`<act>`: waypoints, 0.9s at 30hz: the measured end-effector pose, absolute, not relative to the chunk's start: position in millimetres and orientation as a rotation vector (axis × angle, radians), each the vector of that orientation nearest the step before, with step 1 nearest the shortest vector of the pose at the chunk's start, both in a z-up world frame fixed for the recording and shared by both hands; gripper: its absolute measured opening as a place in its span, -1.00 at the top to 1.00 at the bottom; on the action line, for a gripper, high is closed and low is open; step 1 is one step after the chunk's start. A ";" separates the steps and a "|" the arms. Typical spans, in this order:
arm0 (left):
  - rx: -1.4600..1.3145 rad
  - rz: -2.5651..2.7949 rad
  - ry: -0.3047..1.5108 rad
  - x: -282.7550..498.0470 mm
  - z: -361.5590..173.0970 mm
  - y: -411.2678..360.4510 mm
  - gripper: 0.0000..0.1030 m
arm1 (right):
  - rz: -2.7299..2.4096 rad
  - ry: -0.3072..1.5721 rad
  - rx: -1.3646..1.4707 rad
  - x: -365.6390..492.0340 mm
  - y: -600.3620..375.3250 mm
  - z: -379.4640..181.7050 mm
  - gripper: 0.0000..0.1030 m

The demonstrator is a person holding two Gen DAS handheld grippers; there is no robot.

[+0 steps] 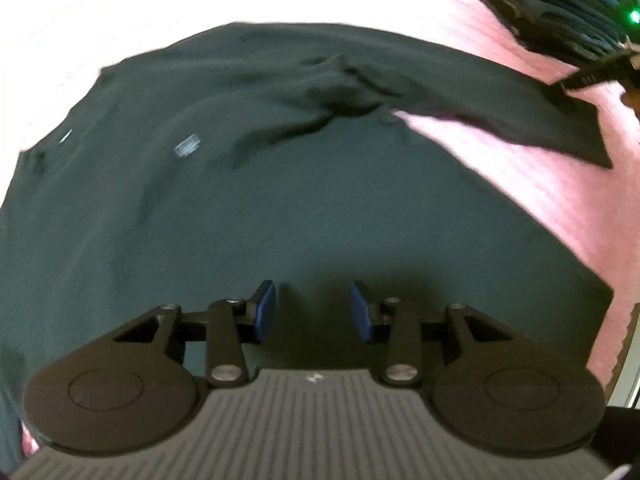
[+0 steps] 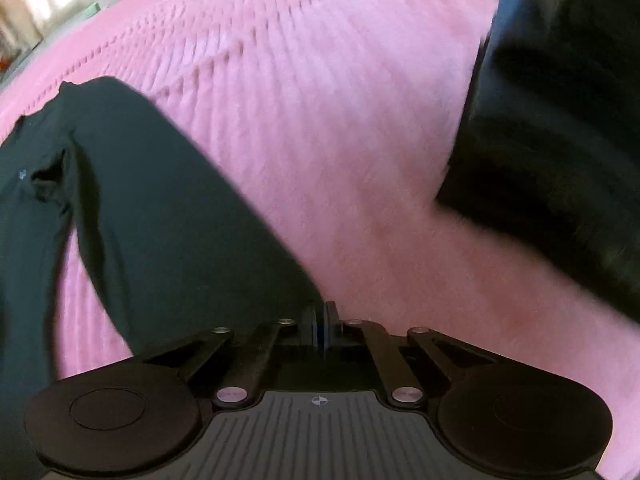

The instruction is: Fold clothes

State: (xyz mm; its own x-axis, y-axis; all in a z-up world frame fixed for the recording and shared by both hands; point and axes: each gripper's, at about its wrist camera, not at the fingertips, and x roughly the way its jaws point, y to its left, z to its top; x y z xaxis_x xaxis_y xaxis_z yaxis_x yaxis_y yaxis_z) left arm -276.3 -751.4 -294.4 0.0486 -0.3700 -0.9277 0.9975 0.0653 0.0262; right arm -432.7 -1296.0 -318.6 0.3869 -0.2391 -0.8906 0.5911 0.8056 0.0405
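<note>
Right gripper (image 2: 320,320) pinches the sleeve (image 2: 168,216) of the dark shirt (image 1: 248,208) spread on the pink blanket (image 2: 340,120); left gripper (image 1: 314,312) hovers released. Sleeve fold appears underway: next, carry it across the body.

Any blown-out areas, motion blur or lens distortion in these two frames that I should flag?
Left wrist view: the pink cover is blown out to white at upper left, the dark shirt is smeared by motion blur, and fisheye bends its edges. Right wrist view: the pile at right is heavily blurred, the sleeve edge is soft, and exposure is even.
</note>
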 end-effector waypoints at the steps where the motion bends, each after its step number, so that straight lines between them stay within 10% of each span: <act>1: 0.901 -1.305 0.920 -279.2 -292.5 -756.8 0.30 | -0.575 1.022 0.342 -432.7 -1303.6 -312.0 0.99; 6: 0.909 -1.329 0.904 -289.9 -285.8 -767.9 0.30 | -0.697 0.973 0.269 -428.2 -1333.4 -301.7 0.96; 8: 0.915 -1.334 0.901 -293.4 -283.6 -769.4 0.29 | -0.728 0.987 0.245 -424.0 -1325.8 -300.1 0.53; 10: 0.916 -1.317 0.908 -293.7 -282.4 -765.1 0.27 | -0.713 0.938 0.238 -423.3 -1304.4 -291.2 -0.34; 27: 0.826 -0.700 1.255 -257.1 -273.2 -483.7 0.00 | -0.105 1.132 0.670 -440.0 -1075.4 -341.0 -0.31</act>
State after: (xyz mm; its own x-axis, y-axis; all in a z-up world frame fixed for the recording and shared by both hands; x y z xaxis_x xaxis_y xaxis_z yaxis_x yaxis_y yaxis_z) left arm -257.1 -483.7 -273.2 0.1835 -0.0111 -0.9830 0.8310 0.5359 0.1490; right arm -440.0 -1075.4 -341.0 0.4420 0.2506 -0.8613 0.4045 0.8013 0.4407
